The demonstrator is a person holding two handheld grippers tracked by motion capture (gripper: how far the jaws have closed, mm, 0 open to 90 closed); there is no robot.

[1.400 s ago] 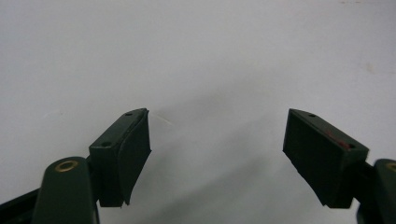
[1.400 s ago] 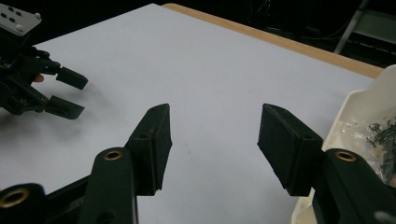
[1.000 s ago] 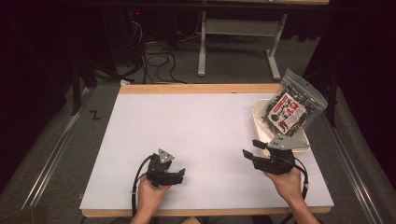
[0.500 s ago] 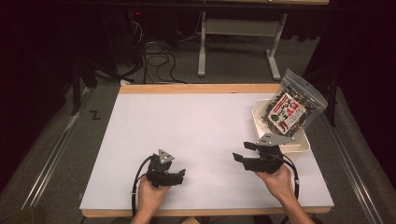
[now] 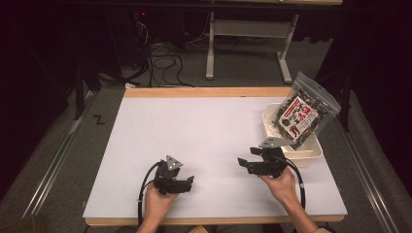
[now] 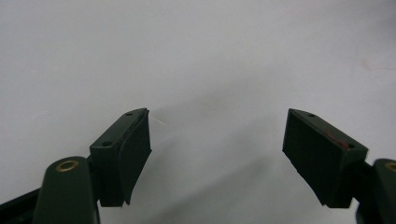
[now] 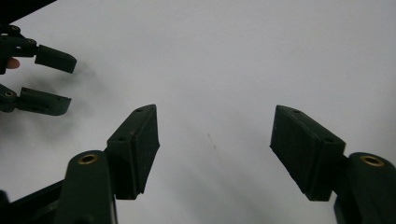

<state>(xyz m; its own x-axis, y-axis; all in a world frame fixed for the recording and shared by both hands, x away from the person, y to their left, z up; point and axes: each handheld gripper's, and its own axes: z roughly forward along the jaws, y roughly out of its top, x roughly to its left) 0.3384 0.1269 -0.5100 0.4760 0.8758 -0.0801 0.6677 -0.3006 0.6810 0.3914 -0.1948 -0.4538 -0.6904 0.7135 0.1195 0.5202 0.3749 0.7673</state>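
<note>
Starting at the left, we hold the left gripper (image 5: 190, 181) low over the white rectangular table (image 5: 204, 131), near its front edge and a little left of the middle. In the left gripper view its jaws stand wide apart with only bare white surface between them, so it has hold of nothing.

Further right, we hold the right gripper (image 5: 241, 164) near the front edge too, right of the middle, with its tips turned toward the left gripper. In the right gripper view (image 7: 215, 149) its jaws are likewise spread wide and empty, above the plain table top, and the left gripper's two fingertips show at the upper left of that view (image 7: 49, 79), also parted.

Just beyond the right gripper, at the table's right edge, sits a shallow cream-white plastic tray (image 5: 311, 151). A clear plastic pouch of dark dried food with a red and white label (image 5: 302, 115) leans in the tray, tilted up toward the far right corner. The right gripper is close beside the tray's near left corner, whether touching it we cannot tell.
</note>
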